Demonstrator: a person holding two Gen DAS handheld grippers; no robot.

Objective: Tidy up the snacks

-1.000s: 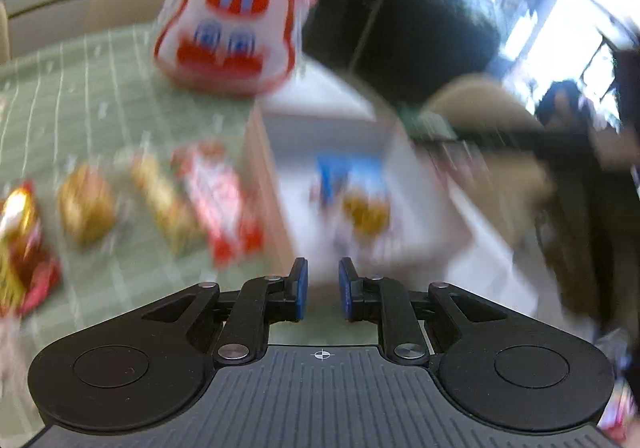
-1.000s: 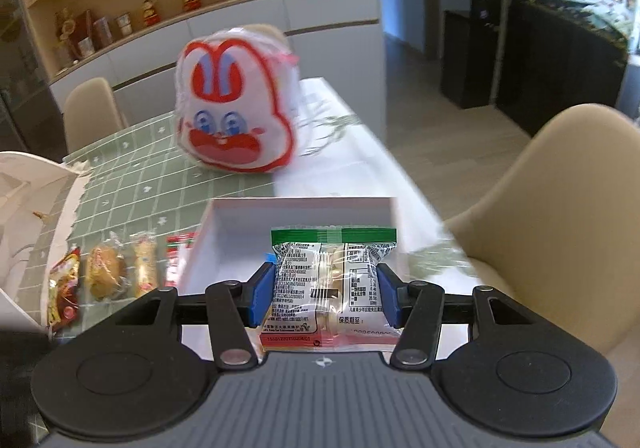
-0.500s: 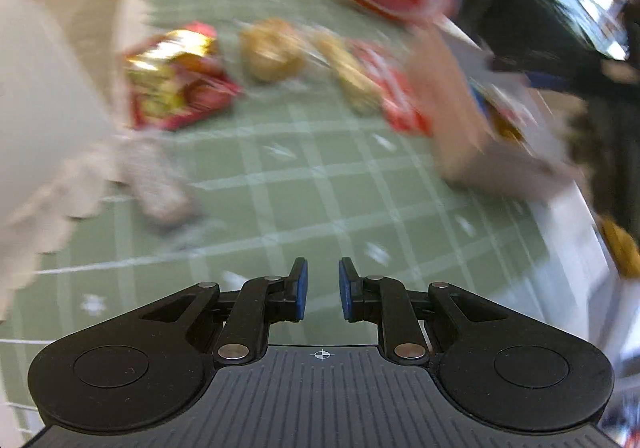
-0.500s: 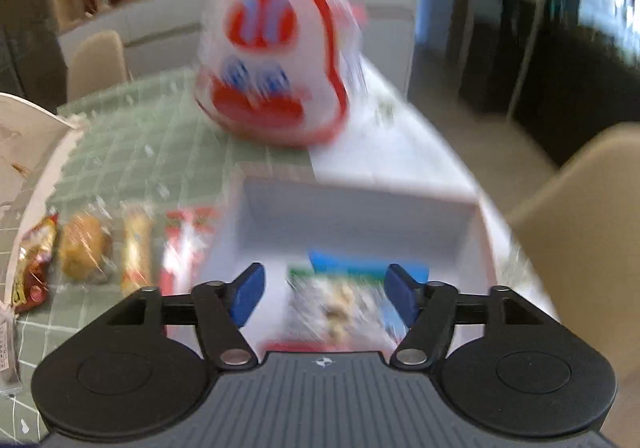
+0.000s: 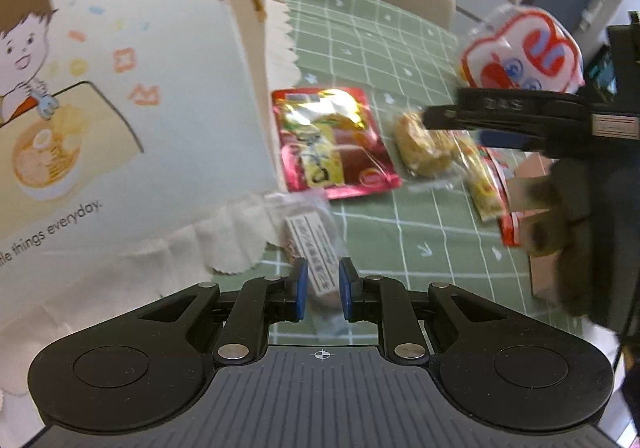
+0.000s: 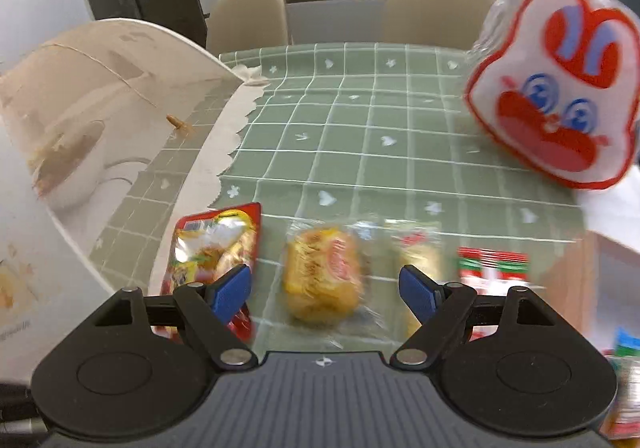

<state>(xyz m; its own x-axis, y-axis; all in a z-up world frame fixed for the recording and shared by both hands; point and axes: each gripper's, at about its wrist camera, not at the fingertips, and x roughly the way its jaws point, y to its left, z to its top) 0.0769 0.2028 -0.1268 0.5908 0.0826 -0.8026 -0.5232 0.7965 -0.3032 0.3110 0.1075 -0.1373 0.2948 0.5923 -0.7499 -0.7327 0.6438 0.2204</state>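
A clear-wrapped snack with a white label (image 5: 312,248) lies on the green tablecloth beside the paper bag. My left gripper (image 5: 320,288) hangs just over it, its jaws a narrow gap apart and not pressing on it. Further on lie a red foil packet (image 5: 332,144) (image 6: 212,248), a yellow bun in clear wrap (image 5: 420,148) (image 6: 324,280), a yellow bar (image 6: 420,260) and a red-and-green packet (image 6: 492,268). My right gripper (image 6: 324,288) is above the bun, jaws wide and still opening, nothing pressed between them. The left wrist view shows it side-on (image 5: 440,118), with a dark-gloved hand (image 5: 552,208) behind it.
A large white paper bag with a cartoon print (image 5: 120,88) (image 6: 100,108) stands on the left. A red-and-white rabbit-face bag (image 6: 556,88) (image 5: 524,52) sits at the back right. The cardboard box's edge (image 5: 532,176) shows on the right. Beige chairs (image 6: 248,16) stand behind the table.
My right gripper let go of the green-topped packet over the white box, opened, and swung left to the row of snacks. My left gripper swung left from the box to the clear-wrapped snack.
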